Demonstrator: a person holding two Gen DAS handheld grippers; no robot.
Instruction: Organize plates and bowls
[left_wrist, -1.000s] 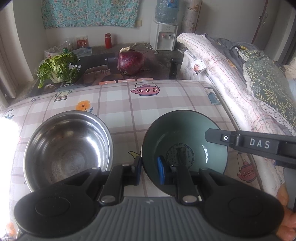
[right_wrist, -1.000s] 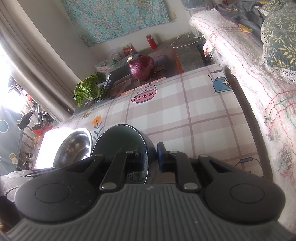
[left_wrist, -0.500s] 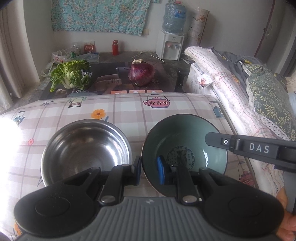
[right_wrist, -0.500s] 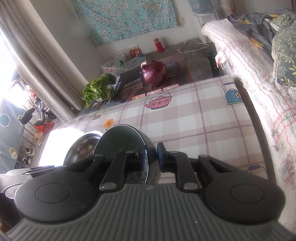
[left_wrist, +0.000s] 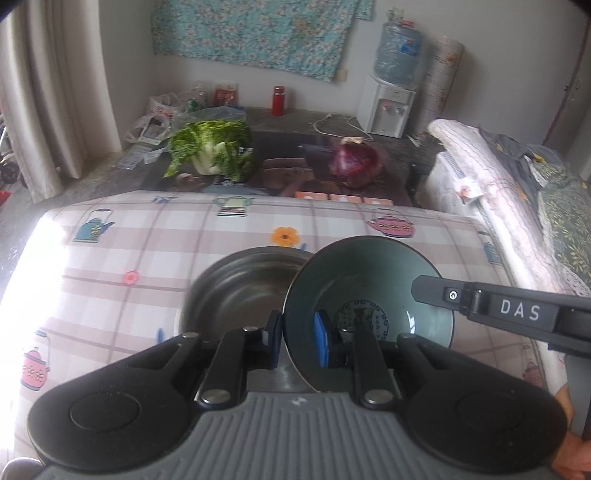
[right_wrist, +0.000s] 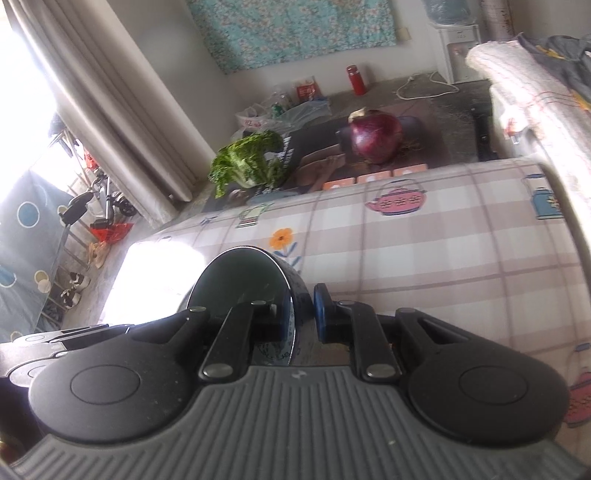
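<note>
A dark green ceramic bowl (left_wrist: 369, 288) is held by both grippers above the checked tablecloth. My left gripper (left_wrist: 297, 341) is shut on its near left rim. My right gripper (right_wrist: 301, 315) is shut on its right rim; its arm marked DAS (left_wrist: 517, 314) crosses the bowl in the left wrist view. The bowl (right_wrist: 243, 288) is tilted and lifted. A steel bowl (left_wrist: 240, 291) stands on the cloth just to its left, partly overlapped by the green bowl's rim.
The table has a checked cloth with teapot prints (left_wrist: 147, 258). Beyond its far edge lie a leafy cabbage (left_wrist: 210, 151) and a red cabbage (left_wrist: 356, 164) on the floor. A bed with quilts (left_wrist: 517, 192) runs along the right.
Both grippers have lifted the green bowl and carried it left, so its rim now overlaps the steel bowl. The views have risen and tilted up.
</note>
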